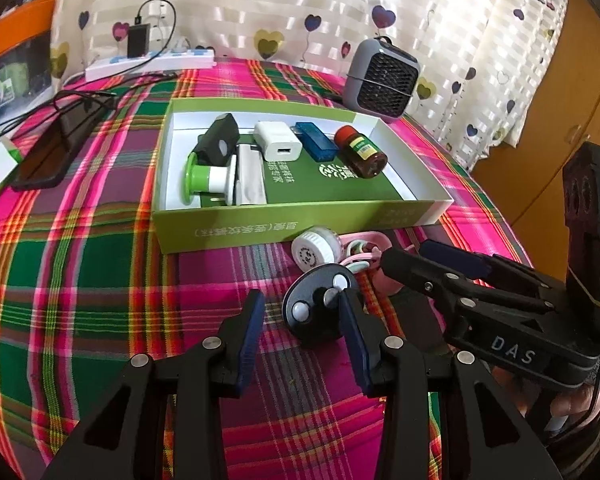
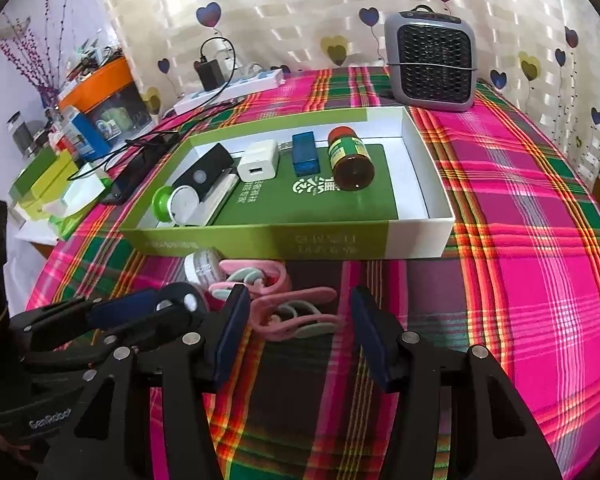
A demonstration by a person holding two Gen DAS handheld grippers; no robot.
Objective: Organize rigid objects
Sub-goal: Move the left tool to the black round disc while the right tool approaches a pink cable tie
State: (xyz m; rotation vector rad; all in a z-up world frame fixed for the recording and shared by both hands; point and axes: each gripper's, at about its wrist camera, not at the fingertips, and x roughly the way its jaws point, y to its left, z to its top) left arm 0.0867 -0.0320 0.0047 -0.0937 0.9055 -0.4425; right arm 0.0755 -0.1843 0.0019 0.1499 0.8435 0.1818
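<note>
Pink plastic clips [image 2: 296, 312] crowd my right claw [image 2: 296, 320]; a snag looks likely.
Both claws stand apart, empty: the left claw [image 1: 302, 316] straddles the dark round disc [image 1: 320, 308] on the plaid worktop [image 1: 100, 280], just short of the green cardboard box [image 1: 260, 224]. Closing now, I may pinch two tangled clips.

Heart-print curtain [image 1: 300, 8] behind plaid-covered table [image 1: 100, 280].
</note>
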